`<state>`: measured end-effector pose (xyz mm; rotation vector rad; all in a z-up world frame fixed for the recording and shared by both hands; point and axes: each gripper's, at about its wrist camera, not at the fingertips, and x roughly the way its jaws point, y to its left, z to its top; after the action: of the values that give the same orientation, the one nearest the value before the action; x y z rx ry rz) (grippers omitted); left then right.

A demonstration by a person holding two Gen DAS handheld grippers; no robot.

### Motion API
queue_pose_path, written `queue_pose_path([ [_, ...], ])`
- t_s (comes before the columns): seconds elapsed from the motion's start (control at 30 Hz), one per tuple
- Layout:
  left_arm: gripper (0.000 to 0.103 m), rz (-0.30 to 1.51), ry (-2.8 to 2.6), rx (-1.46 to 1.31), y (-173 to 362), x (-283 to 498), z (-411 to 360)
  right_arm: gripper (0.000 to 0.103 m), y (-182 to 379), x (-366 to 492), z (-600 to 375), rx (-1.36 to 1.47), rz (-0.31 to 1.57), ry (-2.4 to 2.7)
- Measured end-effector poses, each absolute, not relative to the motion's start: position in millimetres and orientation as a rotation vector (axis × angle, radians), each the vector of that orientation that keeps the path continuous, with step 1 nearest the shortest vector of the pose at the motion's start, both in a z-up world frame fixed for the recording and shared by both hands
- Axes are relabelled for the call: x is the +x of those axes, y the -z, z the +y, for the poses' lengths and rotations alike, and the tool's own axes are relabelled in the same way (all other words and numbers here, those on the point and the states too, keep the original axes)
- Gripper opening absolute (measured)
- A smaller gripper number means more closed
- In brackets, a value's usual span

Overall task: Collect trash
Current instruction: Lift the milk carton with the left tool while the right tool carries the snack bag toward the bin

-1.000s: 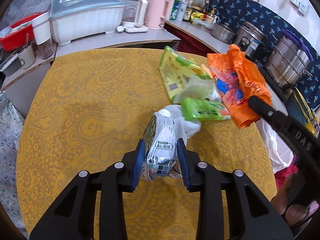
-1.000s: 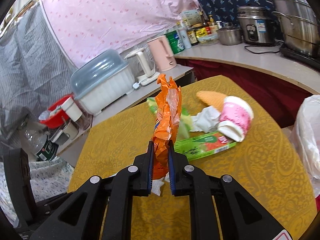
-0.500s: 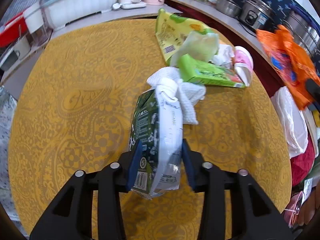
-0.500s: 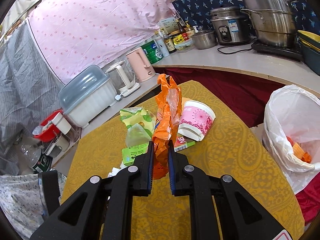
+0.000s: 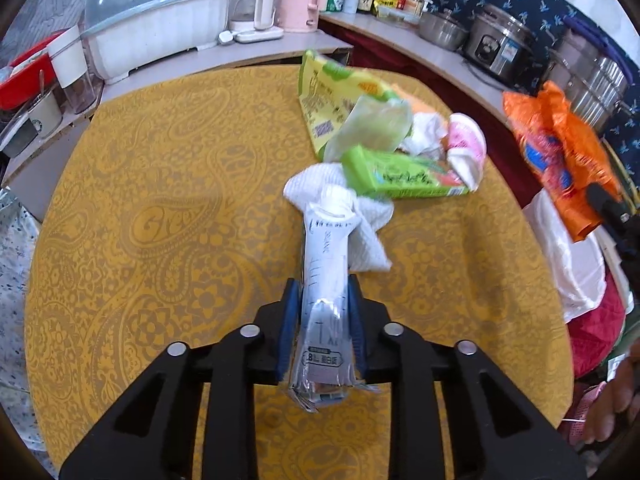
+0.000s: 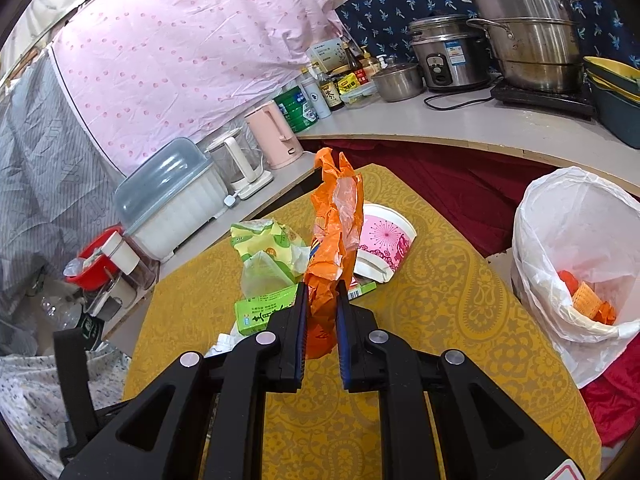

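While both tools carry litter above the yellow patterned table (image 5: 168, 208), the left gripper (image 5: 323, 320) pinches a flattened milk carton (image 5: 326, 280) near its base, and the right gripper (image 6: 321, 320) clamps the lower end of an orange snack wrapper (image 6: 334, 240). Both pieces look light and crushable; the carton's glossy sides may slip, so a mid-body hold suits it. The white-lined trash bin (image 6: 576, 248) stands just beside the table's right edge.

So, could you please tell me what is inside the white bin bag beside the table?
The bin bag holds orange trash near the bottom: a crumpled wrapper and a ridged piece. Whatever lies beneath them is hidden by the bag's near wall.
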<state>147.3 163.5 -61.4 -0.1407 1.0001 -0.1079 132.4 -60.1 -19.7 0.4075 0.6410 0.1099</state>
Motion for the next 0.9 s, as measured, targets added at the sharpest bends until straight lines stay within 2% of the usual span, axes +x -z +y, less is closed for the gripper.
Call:
queue_pose_path([
  [0.47, 0.019, 0.879, 0.216, -0.145, 3, 132, 131, 0.013, 5, 115, -85, 0.427, 0.587, -0.09],
  [0.9, 0.019, 0.81, 0.425, -0.068, -36, 138, 26, 0.013, -3, 81, -160, 0.468, 0.531, 0.046],
])
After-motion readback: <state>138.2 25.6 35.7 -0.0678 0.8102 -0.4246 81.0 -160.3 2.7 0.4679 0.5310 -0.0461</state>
